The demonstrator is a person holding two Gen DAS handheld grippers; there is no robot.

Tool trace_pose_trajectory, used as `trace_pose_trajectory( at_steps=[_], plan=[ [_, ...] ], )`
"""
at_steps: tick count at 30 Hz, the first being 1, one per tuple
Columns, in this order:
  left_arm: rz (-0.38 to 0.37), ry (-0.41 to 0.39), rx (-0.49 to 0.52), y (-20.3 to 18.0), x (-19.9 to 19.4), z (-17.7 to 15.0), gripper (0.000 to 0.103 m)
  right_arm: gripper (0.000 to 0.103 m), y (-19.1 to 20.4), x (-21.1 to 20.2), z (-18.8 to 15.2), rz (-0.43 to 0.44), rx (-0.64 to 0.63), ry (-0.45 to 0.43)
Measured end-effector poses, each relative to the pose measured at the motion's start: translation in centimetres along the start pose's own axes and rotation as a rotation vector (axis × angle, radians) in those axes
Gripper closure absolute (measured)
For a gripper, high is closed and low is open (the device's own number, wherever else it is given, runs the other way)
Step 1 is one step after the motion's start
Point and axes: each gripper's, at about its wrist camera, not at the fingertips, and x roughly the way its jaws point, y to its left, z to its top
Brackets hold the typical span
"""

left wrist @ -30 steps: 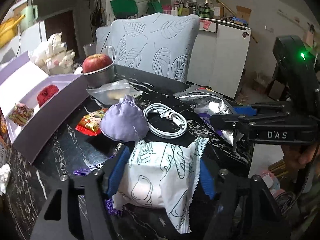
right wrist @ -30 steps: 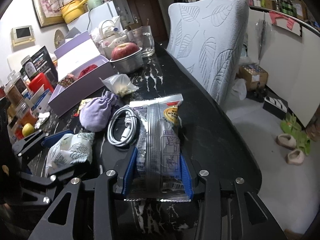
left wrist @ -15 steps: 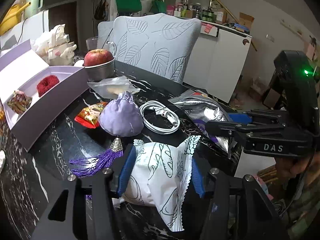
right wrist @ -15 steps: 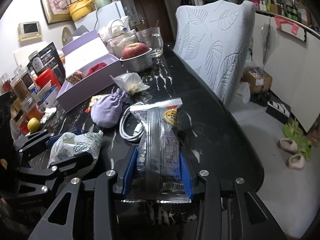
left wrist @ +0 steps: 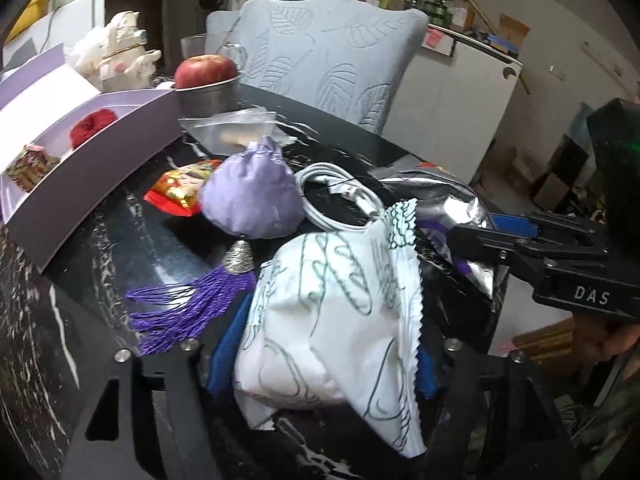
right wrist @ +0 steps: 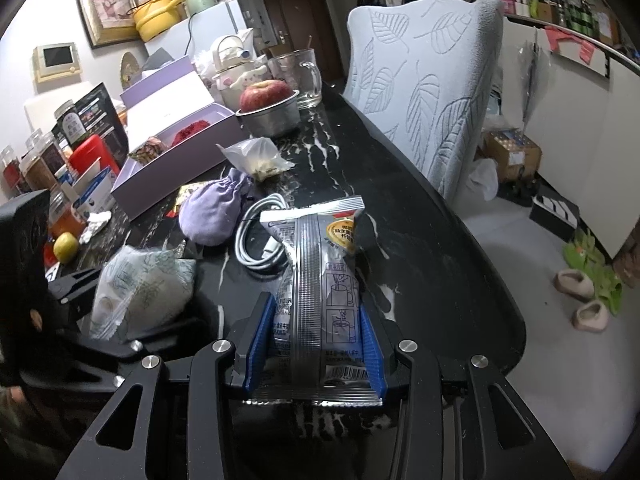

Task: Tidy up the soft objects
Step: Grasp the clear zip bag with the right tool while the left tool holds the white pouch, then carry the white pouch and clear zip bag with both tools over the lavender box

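Note:
A white packet with green line drawings (left wrist: 332, 320) sits between the blue pads of my left gripper (left wrist: 324, 364), low over the black marble table (left wrist: 100, 240). The jaws are opening and the packet bulges against both pads. My right gripper (right wrist: 314, 344) is shut on an upright silver snack packet (right wrist: 320, 272); it also shows at the right of the left wrist view (left wrist: 520, 240). A lilac drawstring pouch (left wrist: 252, 200) with a purple tassel (left wrist: 188, 312) lies just beyond the white packet.
A coiled white cable (left wrist: 340, 196), a red foil packet (left wrist: 180, 192) and a clear bag (left wrist: 236, 128) lie near the pouch. An open purple box (left wrist: 80, 184) stands left, a bowl with an apple (left wrist: 206, 70) behind it. A leaf-patterned chair (left wrist: 332, 60) flanks the table.
The left jaws squeezed the white packet narrower, then widened, and it has puffed out again. The left gripper rolled slightly. The right gripper and silver packet have not moved.

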Motion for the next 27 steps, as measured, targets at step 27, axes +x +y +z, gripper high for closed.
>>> trace_pose_trajectory(
  at_steps=[27],
  plan=[
    [0.048,-0.211,-0.043,2.6,-9.0,3.6,0.042,0.063,4.7,-4.0,2.1,0.083,-0.071,-0.101]
  ],
)
